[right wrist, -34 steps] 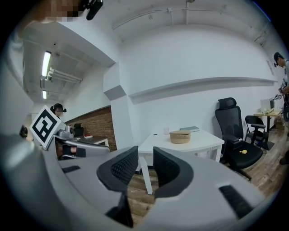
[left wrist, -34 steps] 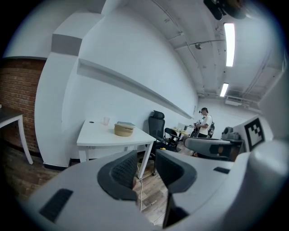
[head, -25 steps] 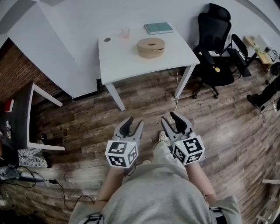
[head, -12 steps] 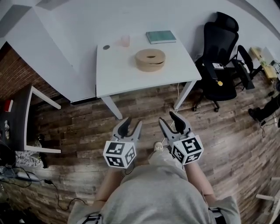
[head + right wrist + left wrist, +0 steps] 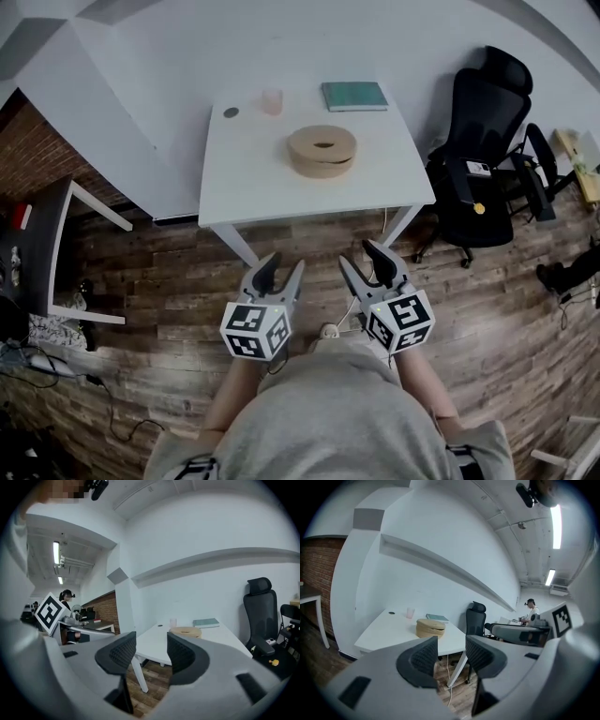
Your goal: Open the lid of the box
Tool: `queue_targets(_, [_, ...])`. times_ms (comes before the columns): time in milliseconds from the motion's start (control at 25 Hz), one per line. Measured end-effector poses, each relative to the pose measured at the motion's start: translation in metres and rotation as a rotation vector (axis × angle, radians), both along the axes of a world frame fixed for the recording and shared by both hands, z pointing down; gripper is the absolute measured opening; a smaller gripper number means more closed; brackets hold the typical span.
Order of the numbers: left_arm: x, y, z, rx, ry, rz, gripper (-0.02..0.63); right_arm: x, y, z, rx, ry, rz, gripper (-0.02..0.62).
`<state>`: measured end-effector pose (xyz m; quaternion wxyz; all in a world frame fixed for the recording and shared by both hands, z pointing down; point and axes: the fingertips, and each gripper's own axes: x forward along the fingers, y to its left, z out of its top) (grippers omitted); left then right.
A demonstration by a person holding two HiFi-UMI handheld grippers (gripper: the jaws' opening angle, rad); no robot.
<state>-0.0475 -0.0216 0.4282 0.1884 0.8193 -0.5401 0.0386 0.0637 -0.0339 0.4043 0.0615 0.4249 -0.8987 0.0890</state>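
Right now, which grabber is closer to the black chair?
Right. The right gripper, empty jaws opening, hovers over the floor left of the black chair; the left gripper is even farther left.

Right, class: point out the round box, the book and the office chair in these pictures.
box (image 5: pixel 305 148): head view, its top face, left of centre.
book (image 5: pixel 354 96): head view, middle of its cover.
chair (image 5: pixel 485 111): head view, on its backrest.
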Motion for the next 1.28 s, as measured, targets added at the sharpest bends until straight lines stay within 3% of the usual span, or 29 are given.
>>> queue_targets(520, [0.028,-0.060,0.011,-0.015,0.012,-0.075,0.175,0.031,-0.067,0.011,-0.008,0.007,-0.062,0.205])
queue_targets(1000, [0.008,-0.088,0.028,-0.055,0.011,-0.135,0.173,0.021,-0.106,0.027,-0.040,0.010,-0.082,0.204])
queue_targets(1280, [-0.004,-0.133,0.038,-0.065,-0.002,-0.140,0.167,0.008,-0.152,0.034,-0.042,0.038,-0.098,0.204])
